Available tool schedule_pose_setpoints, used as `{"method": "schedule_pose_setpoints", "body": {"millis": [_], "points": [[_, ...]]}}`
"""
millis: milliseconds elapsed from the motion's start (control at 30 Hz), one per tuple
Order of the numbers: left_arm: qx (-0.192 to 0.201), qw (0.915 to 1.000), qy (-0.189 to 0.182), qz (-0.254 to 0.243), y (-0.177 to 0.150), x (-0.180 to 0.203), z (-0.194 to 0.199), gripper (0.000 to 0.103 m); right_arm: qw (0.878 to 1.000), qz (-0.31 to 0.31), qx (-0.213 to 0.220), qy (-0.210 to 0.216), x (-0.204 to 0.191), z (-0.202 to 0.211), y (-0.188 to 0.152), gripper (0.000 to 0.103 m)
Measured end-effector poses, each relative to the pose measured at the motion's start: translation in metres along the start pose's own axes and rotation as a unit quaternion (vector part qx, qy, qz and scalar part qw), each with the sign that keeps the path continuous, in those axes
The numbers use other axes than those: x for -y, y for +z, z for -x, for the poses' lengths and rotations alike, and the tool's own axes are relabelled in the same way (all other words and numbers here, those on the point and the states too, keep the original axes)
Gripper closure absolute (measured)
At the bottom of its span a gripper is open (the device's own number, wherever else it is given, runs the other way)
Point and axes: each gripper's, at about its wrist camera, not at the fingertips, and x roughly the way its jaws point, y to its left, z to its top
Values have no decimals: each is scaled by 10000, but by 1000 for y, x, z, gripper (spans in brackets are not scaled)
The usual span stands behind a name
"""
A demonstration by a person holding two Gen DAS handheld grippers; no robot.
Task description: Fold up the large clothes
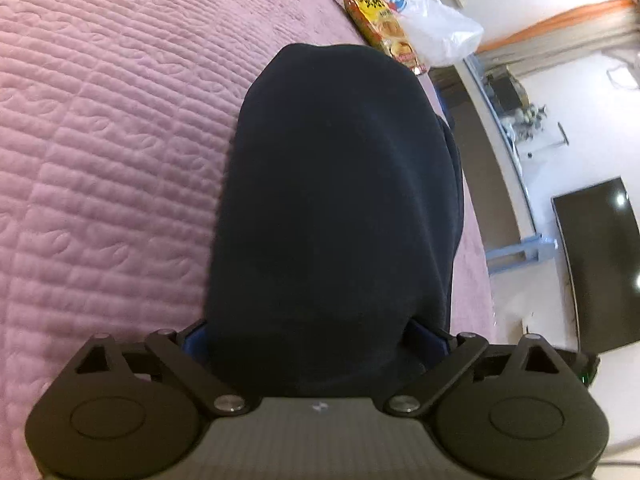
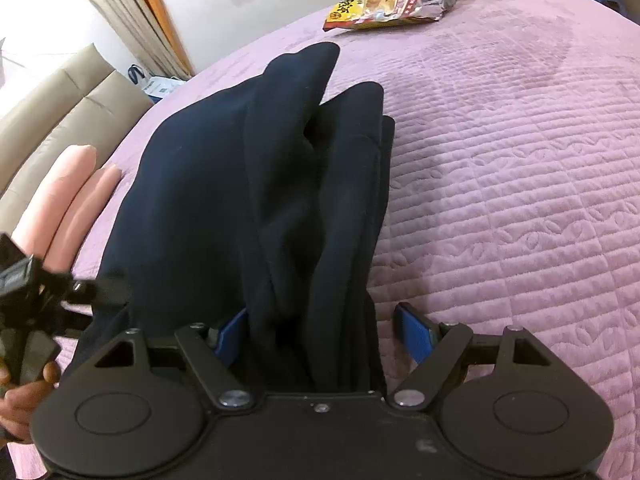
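Bed (image 2: pixel 520 160) under quilted pink-mauve bedspread, stitched in ribs. Dark navy garment (image 2: pixel 248 200) lies folded on it – soft, bunched layers. Snack packet (image 2: pixel 388 4) and white plastic bag (image 1: pixel 436 28) beyond. Left gripper (image 1: pixel 316 332) spread wide, cloth between pads; right gripper (image 2: pixel 324 336) released, straddling garment edge.

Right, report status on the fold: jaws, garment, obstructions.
Left gripper and right gripper jaws wide, cloth lying between, not pinched. Dark garment bunched on pink quilt. Snack packet beyond, clear.
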Motion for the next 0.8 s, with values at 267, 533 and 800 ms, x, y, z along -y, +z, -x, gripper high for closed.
{"method": "schedule_pose_setpoints", "body": {"millis": [267,533,800], "points": [[489,9972,290,-486,-15,27,4,35,9989,-268,-88,366,-6,0,0,47],[891,9853,-443,-1391,-47,72,63,53,9916,-613,439,1048,-29,55,-14,56],[1051,9778,-930,-1557,-96,81,164,53,9893,-415,711,1203,-103,138,-63,56]]}}
